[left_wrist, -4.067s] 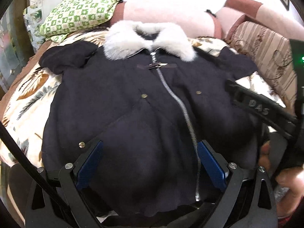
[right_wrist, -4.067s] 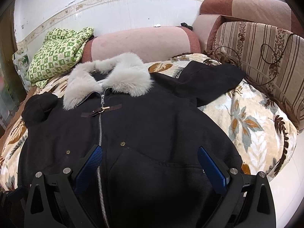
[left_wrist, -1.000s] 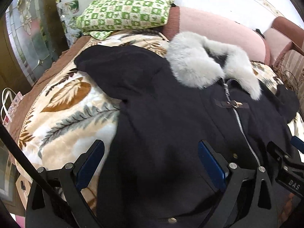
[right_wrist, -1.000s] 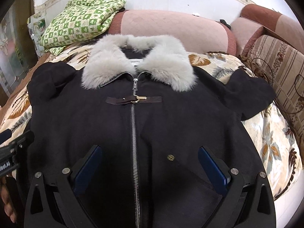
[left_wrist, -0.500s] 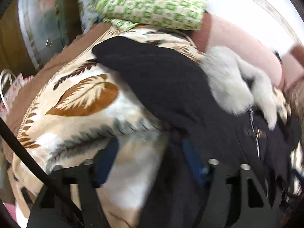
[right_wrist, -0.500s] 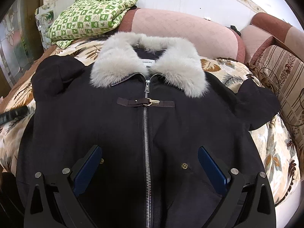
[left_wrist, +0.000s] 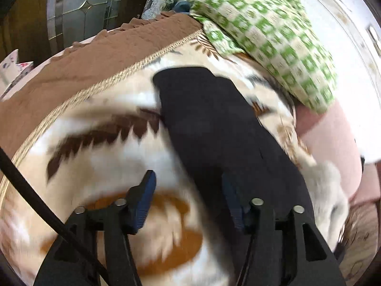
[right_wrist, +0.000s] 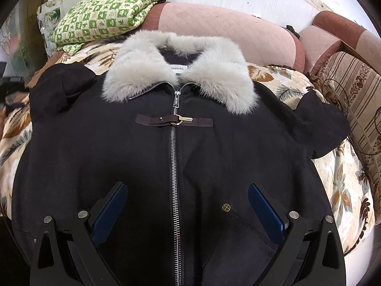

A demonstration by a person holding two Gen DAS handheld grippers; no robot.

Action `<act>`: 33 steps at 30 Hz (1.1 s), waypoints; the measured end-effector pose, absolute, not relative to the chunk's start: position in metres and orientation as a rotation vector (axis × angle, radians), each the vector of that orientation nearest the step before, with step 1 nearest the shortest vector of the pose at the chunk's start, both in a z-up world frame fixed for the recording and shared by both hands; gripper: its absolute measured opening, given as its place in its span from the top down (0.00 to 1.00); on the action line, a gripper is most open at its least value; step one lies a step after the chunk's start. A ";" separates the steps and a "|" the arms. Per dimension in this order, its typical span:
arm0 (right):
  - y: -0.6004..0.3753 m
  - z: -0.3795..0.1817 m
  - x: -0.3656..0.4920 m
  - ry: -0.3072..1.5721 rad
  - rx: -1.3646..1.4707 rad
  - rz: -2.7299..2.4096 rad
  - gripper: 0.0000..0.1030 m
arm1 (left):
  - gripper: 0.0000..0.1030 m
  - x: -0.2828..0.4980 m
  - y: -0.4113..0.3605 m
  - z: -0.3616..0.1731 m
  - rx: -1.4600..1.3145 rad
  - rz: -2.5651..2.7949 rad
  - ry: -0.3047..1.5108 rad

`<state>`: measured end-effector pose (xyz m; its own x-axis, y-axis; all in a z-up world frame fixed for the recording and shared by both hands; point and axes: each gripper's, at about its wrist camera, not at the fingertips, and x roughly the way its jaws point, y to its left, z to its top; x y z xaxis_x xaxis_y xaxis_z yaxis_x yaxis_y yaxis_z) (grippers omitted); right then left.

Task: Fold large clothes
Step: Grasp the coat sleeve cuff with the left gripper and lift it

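Right wrist view: the dark coat (right_wrist: 133,143) lies flat, front up, on the leaf-print blanket (right_wrist: 343,181), fur collar (right_wrist: 209,71) at 12 o'clock and a green checked quilt (right_wrist: 104,12) at 11. Right gripper (right_wrist: 188,205) hovers spread over the zipper (right_wrist: 175,166); left gripper (left_wrist: 190,202) is spread beside the sleeve (left_wrist: 214,128).

Motion blur perhaps hides the sleeve (left_wrist: 214,124) edge.

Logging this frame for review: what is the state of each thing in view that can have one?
coat: spread flat, front up, unfolded
zipper: closed nearly to the collar
clasp strap: fastened
left sleeve: lying out on the leaf-print blanket
left gripper: open, empty
right gripper: open, empty
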<state>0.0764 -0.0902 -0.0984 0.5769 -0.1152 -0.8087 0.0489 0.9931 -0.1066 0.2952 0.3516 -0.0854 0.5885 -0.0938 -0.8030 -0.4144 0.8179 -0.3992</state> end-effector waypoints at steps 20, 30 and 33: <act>-0.098 -0.126 0.092 1.034 -0.086 -0.144 0.01 | 0.88 0.374 0.390 -0.112 -0.854 0.175 0.938; -0.110 -0.112 0.073 0.987 -0.054 -0.154 0.01 | 0.92 0.314 0.400 -0.041 -0.723 0.323 0.809; -0.115 -0.108 0.065 0.975 -0.035 -0.158 0.01 | 0.92 0.287 0.418 -0.030 -0.724 0.363 0.780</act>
<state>0.0654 -0.1152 -0.1077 0.5505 -0.1490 -0.8214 0.1180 0.9880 -0.1001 0.2869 0.4178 -0.0296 0.6671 0.0376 -0.7440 -0.5455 0.7048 -0.4535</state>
